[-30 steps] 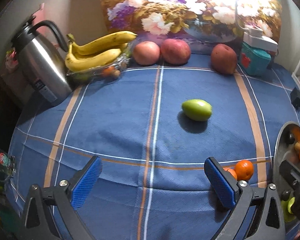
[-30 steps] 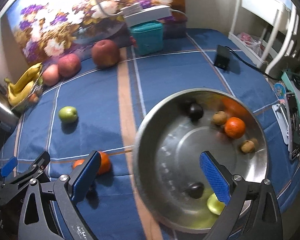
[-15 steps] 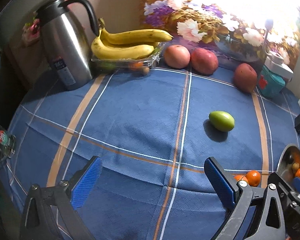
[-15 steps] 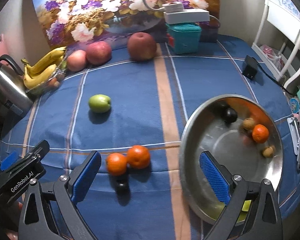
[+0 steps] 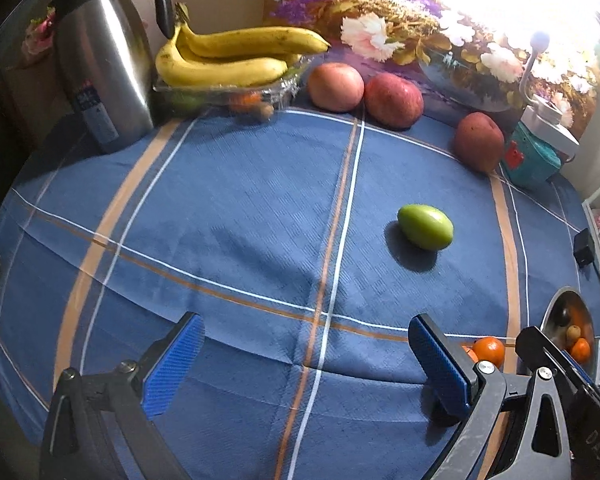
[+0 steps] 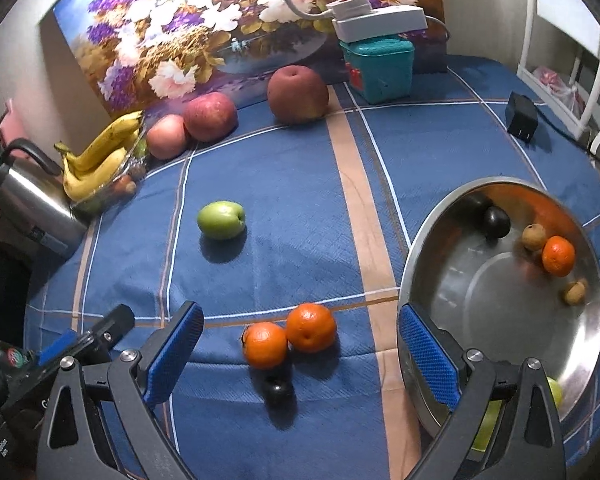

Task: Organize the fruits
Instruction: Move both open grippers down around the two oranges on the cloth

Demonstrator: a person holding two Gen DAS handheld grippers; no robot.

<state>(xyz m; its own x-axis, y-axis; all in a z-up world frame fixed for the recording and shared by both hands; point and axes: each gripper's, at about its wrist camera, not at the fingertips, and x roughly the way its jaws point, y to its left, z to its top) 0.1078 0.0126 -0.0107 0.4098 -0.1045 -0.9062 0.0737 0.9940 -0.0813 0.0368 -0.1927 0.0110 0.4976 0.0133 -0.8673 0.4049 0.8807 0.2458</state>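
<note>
A green fruit [image 5: 425, 226] [image 6: 221, 219] lies alone in the middle of the blue cloth. Two oranges [image 6: 290, 334] and a small dark fruit [image 6: 277, 390] sit near the front, just ahead of my right gripper [image 6: 300, 364], which is open and empty. The steel bowl [image 6: 420, 248] on the right holds an orange, a dark fruit, small brown fruits and a green one. My left gripper [image 5: 304, 364] is open and empty over bare cloth; one orange [image 5: 488, 351] shows beyond its right finger. Three red apples [image 5: 394, 99] [image 6: 210, 116] line the back.
Bananas [image 5: 228, 58] rest on a clear tray beside a steel thermos jug [image 5: 100, 60] at the back left. A teal box [image 6: 378, 66] with a white power strip on it, a flower painting [image 6: 220, 28] and a black charger [image 6: 522, 112] stand at the back right.
Both grippers have swung left. In the right view the bowl slid to the right edge and the oranges came between the fingers. Both stayed open.
</note>
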